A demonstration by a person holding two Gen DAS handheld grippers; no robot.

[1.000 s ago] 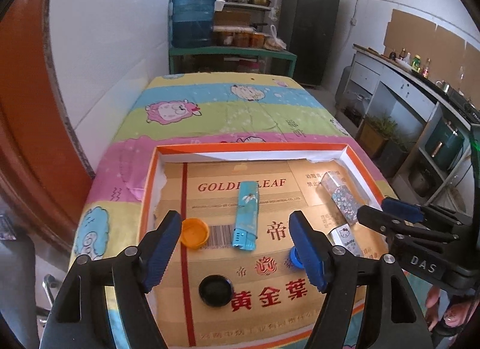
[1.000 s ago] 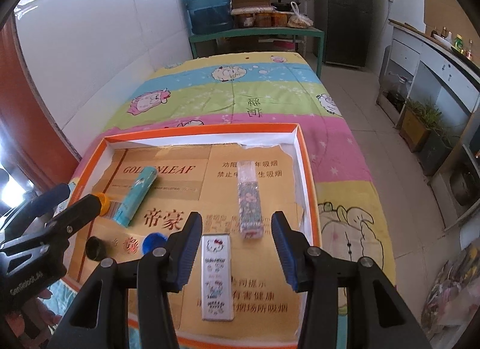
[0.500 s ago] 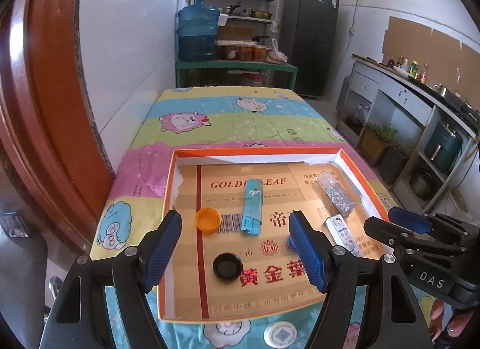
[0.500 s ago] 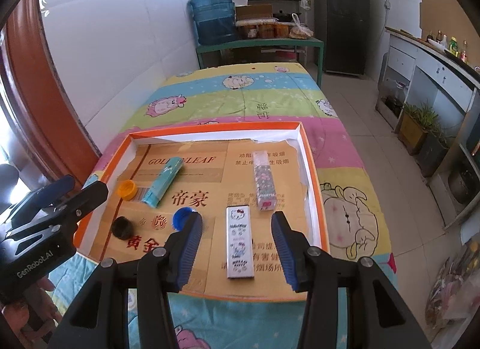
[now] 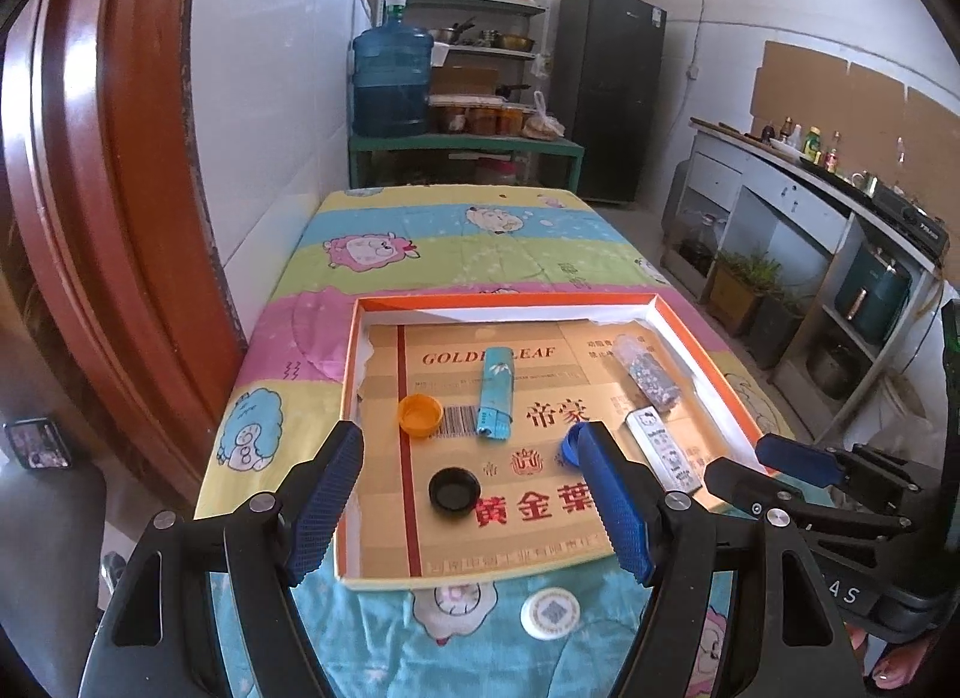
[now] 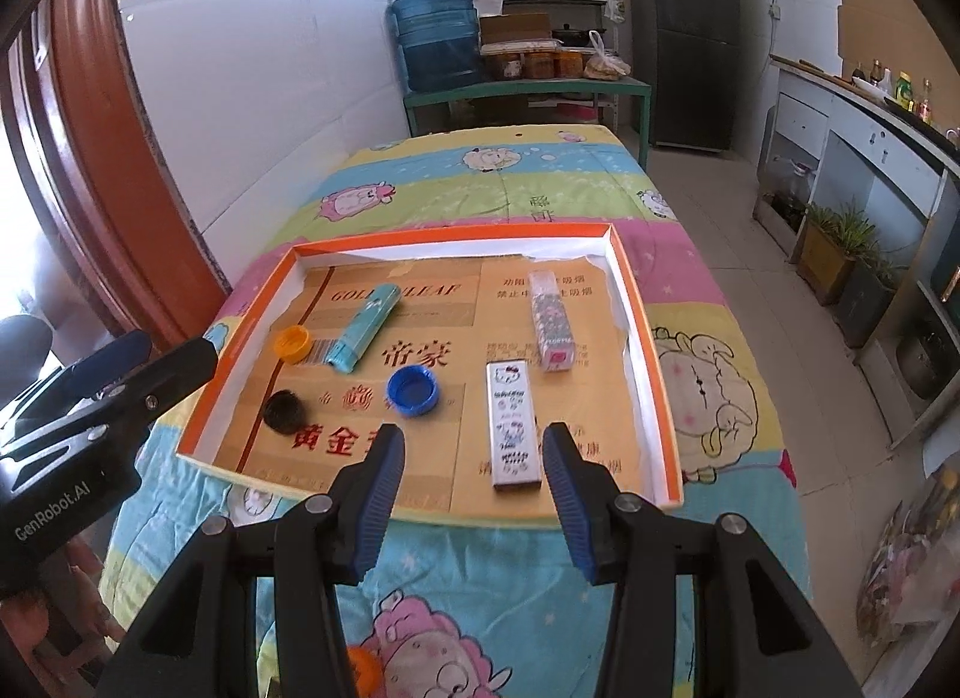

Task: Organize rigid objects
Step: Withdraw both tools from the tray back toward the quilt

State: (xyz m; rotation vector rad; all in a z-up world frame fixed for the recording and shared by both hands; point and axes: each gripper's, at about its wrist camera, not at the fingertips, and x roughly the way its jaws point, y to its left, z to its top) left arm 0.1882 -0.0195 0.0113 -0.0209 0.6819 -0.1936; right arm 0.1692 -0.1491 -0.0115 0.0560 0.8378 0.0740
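Observation:
An orange-rimmed cardboard tray [image 5: 351, 374] [image 6: 639, 302] lies on the cartoon-print cloth. In it lie an orange cap [image 5: 420, 413] [image 6: 292, 342], a black cap [image 5: 454, 490] [image 6: 285, 411], a blue cap [image 5: 569, 449] [image 6: 411, 391], a teal tube [image 5: 495, 392] [image 6: 367, 326], a white Hello Kitty box [image 5: 663, 449] [image 6: 512, 425] and a patterned box [image 5: 647, 373] [image 6: 551, 320]. My left gripper [image 5: 471, 500] is open and empty above the tray's near edge. My right gripper [image 6: 474, 494] is open and empty near the white box's near end.
A white round lid [image 5: 549, 612] lies on the cloth in front of the tray. An orange object [image 6: 363, 668] shows at the cloth's near edge. A wooden door frame [image 5: 120, 188] stands left. A water jug [image 5: 393, 80], shelves and a counter [image 5: 840, 200] stand behind.
Both grippers have pulled back and up from the tray, so the whole tray and the cloth in front of it now show. Both stay open. The objects have not moved.

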